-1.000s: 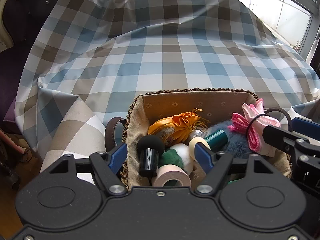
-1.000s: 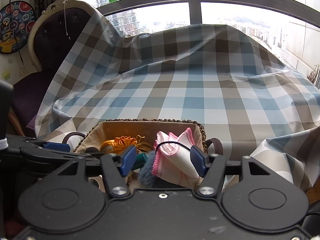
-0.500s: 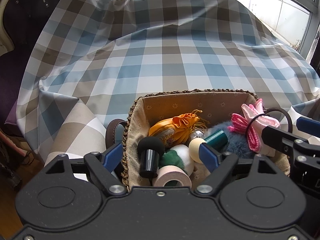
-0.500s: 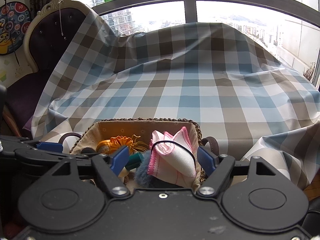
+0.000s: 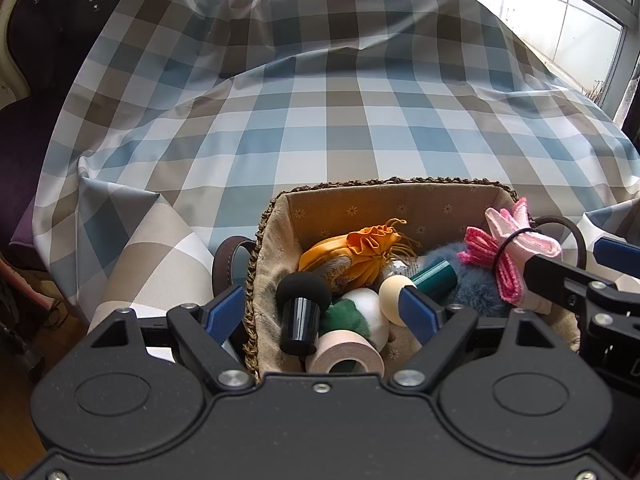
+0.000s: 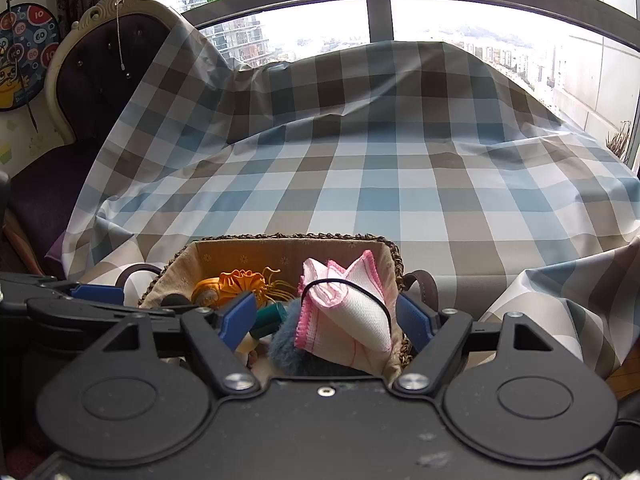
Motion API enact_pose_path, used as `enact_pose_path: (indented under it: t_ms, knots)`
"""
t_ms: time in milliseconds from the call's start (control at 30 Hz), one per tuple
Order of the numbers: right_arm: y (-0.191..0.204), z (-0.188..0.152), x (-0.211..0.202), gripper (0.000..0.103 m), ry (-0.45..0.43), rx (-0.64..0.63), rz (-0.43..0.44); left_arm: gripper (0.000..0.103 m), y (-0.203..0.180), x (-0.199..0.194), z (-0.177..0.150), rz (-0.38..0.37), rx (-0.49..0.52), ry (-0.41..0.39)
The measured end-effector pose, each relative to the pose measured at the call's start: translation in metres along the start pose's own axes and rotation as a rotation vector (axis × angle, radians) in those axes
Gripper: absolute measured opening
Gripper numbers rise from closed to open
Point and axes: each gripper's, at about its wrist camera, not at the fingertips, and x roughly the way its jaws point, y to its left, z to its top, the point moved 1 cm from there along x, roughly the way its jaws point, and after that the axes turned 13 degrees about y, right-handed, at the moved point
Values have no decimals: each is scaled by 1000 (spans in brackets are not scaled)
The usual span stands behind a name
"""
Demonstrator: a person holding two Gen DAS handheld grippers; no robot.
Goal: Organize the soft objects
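Note:
A woven basket (image 5: 394,182) with fabric lining sits at the near edge of a checked cloth and holds several soft objects. In it lie an orange drawstring pouch (image 5: 356,250), a black foam-topped cylinder (image 5: 302,304), a pink tape roll (image 5: 346,354), a blue-grey fluffy pom (image 5: 474,290) and a pink-edged white cloth bundle (image 5: 516,252) tied with a black band. My left gripper (image 5: 322,312) is open and empty over the basket's left half. My right gripper (image 6: 324,316) is open around the cloth bundle (image 6: 348,304), not gripping it.
The checked cloth (image 6: 380,168) covers a wide raised surface beyond the basket. A dark purple chair (image 6: 92,80) stands at the far left, with a dartboard (image 6: 24,56) on the wall. Windows run along the back. The basket has brown strap handles (image 5: 228,260).
Both grippers have opened wider. The right gripper has let go of the cloth bundle, which stays on top of the basket's contents.

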Motion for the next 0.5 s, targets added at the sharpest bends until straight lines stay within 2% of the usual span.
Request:
enact_pose_path:
  t_ms: [500]
  knots:
    - [-1, 0, 0, 78, 1, 0, 0, 82, -1, 0, -1, 2, 1, 1]
